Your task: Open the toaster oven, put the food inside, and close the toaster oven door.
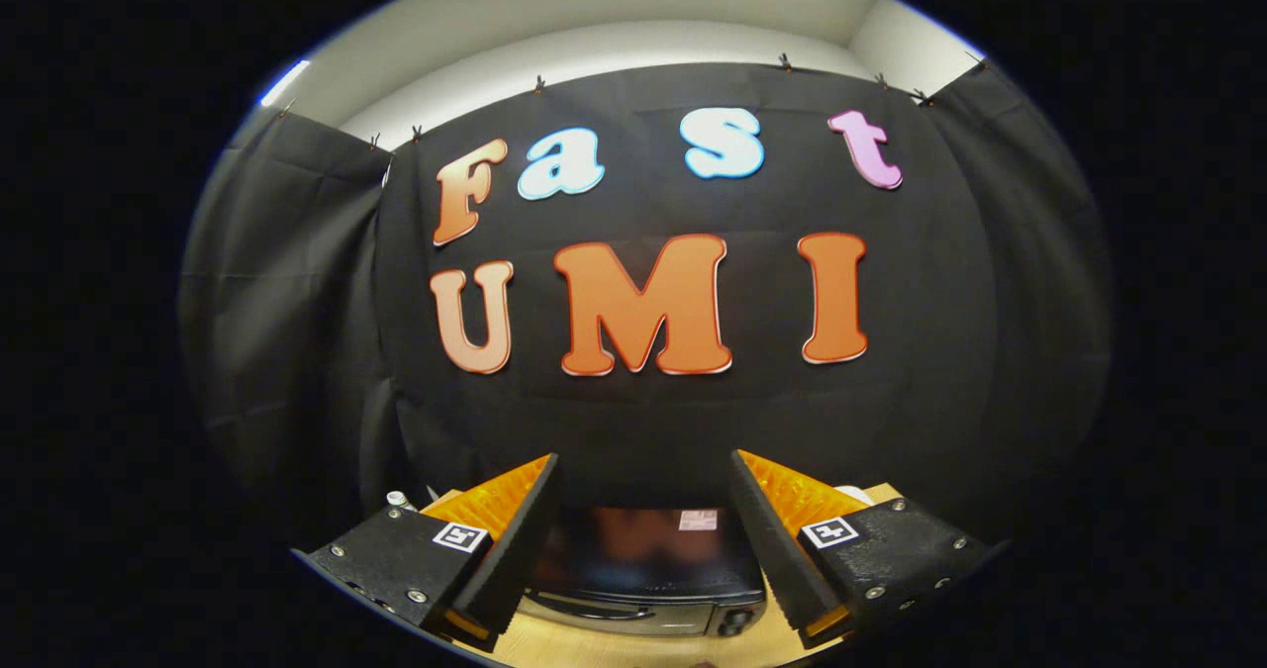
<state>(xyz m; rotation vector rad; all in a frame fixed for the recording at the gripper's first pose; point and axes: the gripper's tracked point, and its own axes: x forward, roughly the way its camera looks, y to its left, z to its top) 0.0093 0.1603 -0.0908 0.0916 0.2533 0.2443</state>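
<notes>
The toaster oven (643, 569) is a dark box with a glossy top and a silver handle across its front, standing on a light wooden table (554, 648) below and between my fingers. Its door looks closed. My gripper (645, 480) is held high above it, pointing at the booth wall, open wide with nothing between the fingers. I cannot make out the food here.
A black cloth wall hangs close behind the oven and wraps around both sides. A small white-capped object (397, 499) sits on the table by the left finger, and a pale object (853, 495) peeks out behind the right finger.
</notes>
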